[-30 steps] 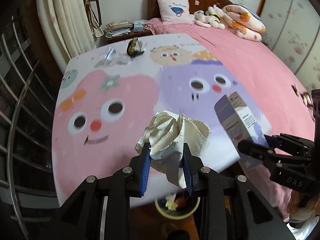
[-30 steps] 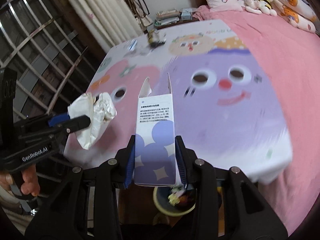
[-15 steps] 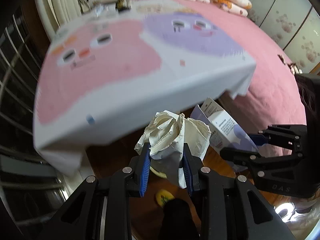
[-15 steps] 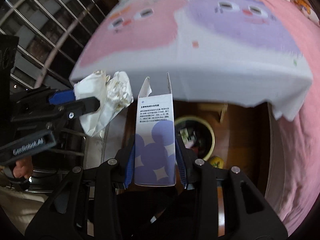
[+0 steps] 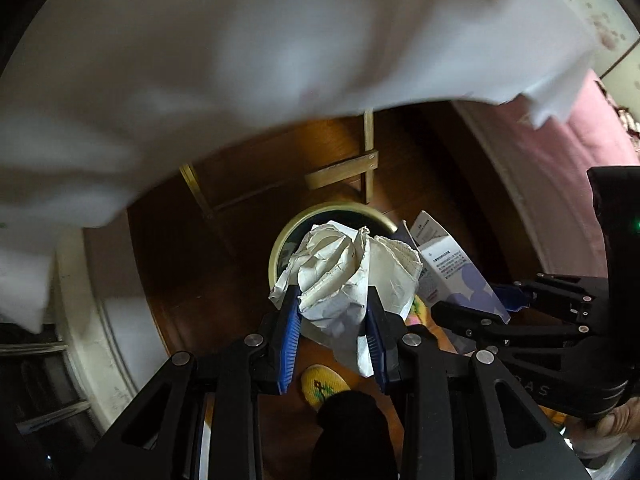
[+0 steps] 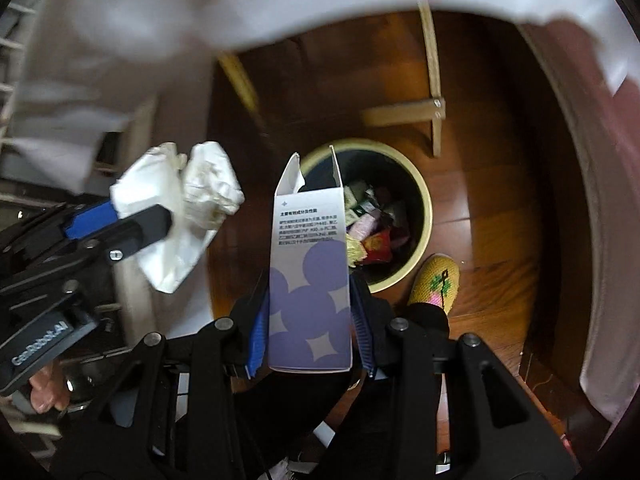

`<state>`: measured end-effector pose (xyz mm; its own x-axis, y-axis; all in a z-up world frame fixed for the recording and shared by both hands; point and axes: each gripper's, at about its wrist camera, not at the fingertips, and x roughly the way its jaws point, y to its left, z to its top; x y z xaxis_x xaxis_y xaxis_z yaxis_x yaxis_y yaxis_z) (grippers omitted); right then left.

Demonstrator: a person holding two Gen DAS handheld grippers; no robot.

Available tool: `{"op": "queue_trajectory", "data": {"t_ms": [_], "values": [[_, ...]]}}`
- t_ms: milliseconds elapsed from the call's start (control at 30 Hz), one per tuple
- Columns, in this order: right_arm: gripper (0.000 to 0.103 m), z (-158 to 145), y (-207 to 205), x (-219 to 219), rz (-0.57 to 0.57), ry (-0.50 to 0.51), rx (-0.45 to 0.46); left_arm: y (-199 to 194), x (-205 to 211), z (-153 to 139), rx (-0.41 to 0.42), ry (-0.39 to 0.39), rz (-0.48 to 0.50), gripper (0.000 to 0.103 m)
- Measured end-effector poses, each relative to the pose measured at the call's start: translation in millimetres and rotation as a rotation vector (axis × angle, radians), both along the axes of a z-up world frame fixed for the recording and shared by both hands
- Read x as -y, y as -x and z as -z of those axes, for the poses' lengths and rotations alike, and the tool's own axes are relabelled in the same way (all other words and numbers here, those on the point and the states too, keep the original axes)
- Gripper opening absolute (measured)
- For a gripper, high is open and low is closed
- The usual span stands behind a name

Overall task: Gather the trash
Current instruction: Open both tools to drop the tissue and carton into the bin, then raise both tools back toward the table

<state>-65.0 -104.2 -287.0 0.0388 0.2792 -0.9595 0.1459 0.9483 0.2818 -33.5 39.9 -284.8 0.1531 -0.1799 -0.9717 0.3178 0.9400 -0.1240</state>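
While the left gripper (image 5: 332,322) pinches the crumpled paper wad (image 5: 346,276), left view puts that wad right above the trash bin (image 5: 280,248) on the wood floor (image 5: 192,280). Right view — right gripper (image 6: 310,324) clamps the purple-and-white carton (image 6: 308,280), upright, flaps open, in front of the bin's near rim; yellow slipper (image 6: 436,280) just beside the bin.

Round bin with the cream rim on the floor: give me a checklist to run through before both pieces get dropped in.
1. Left gripper clamps the crumpled white paper wad: ok.
2. Right gripper clamps the white-and-purple carton: ok.
3. Round cream-rimmed bin open, with room above the wrappers inside: ok.
4. Paper wad over the bin mouth: ok in the left wrist view; the right wrist view shows it off to the side, so cannot tell.
5. Carton fully over the mouth: cannot tell.
6. Yellow knitted slipper outside the rim: ok.
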Motion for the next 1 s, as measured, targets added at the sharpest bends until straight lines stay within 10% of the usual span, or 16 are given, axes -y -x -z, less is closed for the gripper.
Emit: {"op": "queue_trajectory", "data": {"t_ms": [333,500,1000], "values": [[0.039,98,-47,27,0.072,-0.042,-0.020,-23,9,94,-0.052,-0.026,-0.032,0.052],[0.061,110,-56,28,0.074,-0.034,-0.021,-32,8,102,-0.041,-0.023,-0.055,0.078],[0.061,15,-58,31,0.091,-0.018,0.028,-32,-15,-3,0.026,-0.001,-0.151,0.086]]}}
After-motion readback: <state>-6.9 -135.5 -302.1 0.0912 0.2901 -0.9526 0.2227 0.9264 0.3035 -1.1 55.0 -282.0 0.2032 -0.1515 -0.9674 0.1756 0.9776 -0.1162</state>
